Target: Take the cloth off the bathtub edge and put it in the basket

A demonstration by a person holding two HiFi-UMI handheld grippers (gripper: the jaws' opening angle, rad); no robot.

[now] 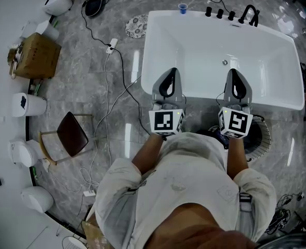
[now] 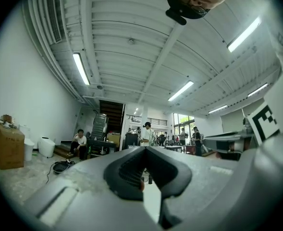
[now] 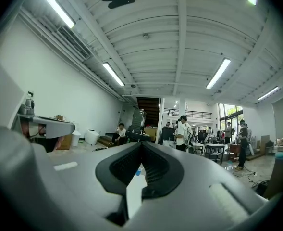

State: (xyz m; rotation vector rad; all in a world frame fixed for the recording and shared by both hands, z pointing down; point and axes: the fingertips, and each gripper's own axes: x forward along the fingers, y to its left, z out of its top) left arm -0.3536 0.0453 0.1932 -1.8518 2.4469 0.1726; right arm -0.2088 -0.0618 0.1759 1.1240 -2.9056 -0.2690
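**Two tools shut, held over the near tub rim**

Closest to me is the person's white shirt [image 1: 194,191], arms out fwd. L tool [image 1: 168,74] and R tool [image 1: 237,73] sit side by side, well apart. Their tips point across the near rim of the bathtub [image 1: 194,99]. Each tool's own cam shows its jaws together at the tip w/ nothing btwn them.

Just below the R tool's marker cube, on the floor beside the tub's near side, stands the basket [image 1: 266,133]. A dark bundle [image 1: 215,133] lies at the basket's L side, partly hidden by the tool and sleeve. I can't tell for sure if that's the cloth.

Further out, the tub is white inside, w/ a drain [image 1: 225,62] near its middle. On the far rim a black faucet set [image 1: 246,15] sits to the R and a small blue cup [image 1: 182,8] to the L.

Off to my L on the grey floor are a chair [image 1: 72,134] and cables [image 1: 108,87], then a cardboard box [image 1: 36,58] farther back.

Farthest off, in the tool cams, several people [image 3: 183,133] stand or sit near desks and a stairway [image 3: 148,107].
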